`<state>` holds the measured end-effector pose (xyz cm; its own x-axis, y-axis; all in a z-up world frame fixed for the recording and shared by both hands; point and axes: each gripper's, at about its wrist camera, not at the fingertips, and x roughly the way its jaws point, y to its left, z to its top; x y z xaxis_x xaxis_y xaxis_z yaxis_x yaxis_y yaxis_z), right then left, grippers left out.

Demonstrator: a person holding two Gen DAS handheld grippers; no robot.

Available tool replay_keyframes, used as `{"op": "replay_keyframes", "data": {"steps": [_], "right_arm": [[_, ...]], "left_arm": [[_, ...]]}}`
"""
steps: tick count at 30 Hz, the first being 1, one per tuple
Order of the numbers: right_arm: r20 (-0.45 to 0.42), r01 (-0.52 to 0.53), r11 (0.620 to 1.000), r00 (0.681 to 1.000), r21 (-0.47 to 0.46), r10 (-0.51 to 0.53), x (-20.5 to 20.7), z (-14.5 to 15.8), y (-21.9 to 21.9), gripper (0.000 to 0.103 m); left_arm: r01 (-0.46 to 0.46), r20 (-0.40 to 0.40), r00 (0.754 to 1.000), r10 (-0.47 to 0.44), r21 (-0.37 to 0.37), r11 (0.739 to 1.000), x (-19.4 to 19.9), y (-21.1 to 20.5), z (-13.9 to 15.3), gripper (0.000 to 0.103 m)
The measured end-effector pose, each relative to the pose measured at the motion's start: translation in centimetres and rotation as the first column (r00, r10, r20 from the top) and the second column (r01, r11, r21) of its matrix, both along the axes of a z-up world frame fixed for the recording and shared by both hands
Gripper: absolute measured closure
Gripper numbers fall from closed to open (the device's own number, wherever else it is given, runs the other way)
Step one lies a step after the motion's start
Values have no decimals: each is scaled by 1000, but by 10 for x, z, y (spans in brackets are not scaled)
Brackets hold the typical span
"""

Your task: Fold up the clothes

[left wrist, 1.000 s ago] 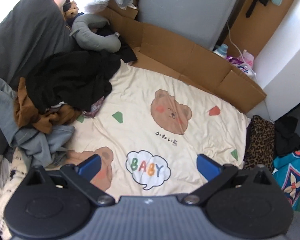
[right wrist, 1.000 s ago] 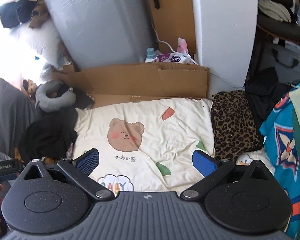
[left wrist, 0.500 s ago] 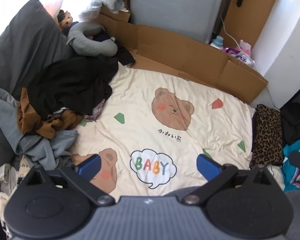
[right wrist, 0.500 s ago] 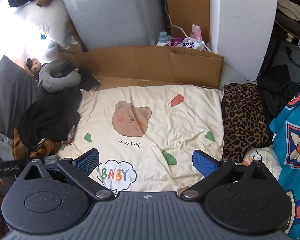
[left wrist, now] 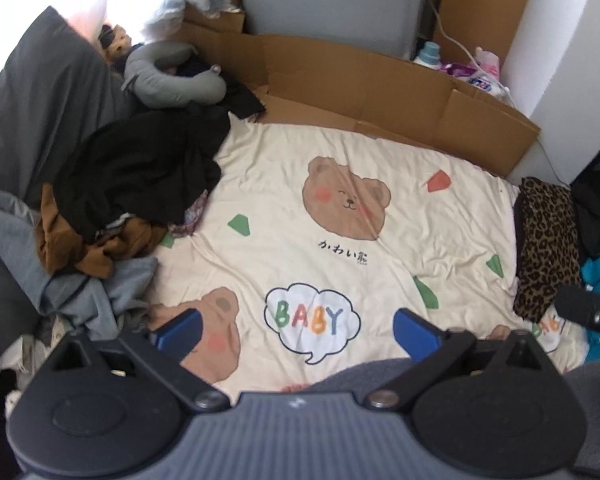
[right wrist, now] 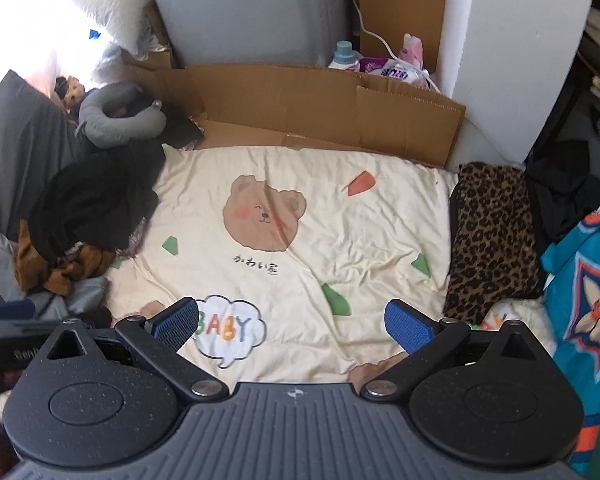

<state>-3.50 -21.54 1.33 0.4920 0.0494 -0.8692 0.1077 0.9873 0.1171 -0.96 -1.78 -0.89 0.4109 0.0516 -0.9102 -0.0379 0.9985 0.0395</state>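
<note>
Now both views have pulled back higher, left tool (left wrist: 294, 326) and right tool (right wrist: 292, 320) released and empty, crumpled clothes pile (left wrist: 132, 188) beside bear blanket (left wrist: 380, 264).

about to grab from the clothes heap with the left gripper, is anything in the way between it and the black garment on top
Nothing visible blocks it. The left gripper is open and empty above the bear blanket; the black garment lies uncovered on top of the pile, ahead and to its left.
</note>
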Motion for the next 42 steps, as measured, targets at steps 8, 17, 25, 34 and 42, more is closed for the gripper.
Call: {"op": "replay_keyframes", "data": {"steps": [8, 17, 25, 34, 42], "right_arm": [[-16, -39, 999, 999, -8, 39, 4, -1, 4, 1], [-48, -75, 997, 996, 0, 75, 12, -6, 7, 1], [-56, -91, 996, 994, -6, 90, 15, -8, 9, 1], [-53, -84, 996, 995, 8, 85, 14, -8, 3, 1], [-45, -69, 998, 997, 9, 69, 12, -7, 2, 1]], "left_arm": [[-38, -10, 999, 37, -30, 999, 0, 9, 0, 1], [-72, -64, 996, 67, -77, 994, 6, 16, -8, 0], [-64, -52, 997, 61, -56, 996, 6, 14, -6, 1], [-51, -42, 998, 50, -40, 998, 7, 11, -4, 1], [-67, -43, 997, 65, -46, 997, 8, 13, -5, 1]]}}
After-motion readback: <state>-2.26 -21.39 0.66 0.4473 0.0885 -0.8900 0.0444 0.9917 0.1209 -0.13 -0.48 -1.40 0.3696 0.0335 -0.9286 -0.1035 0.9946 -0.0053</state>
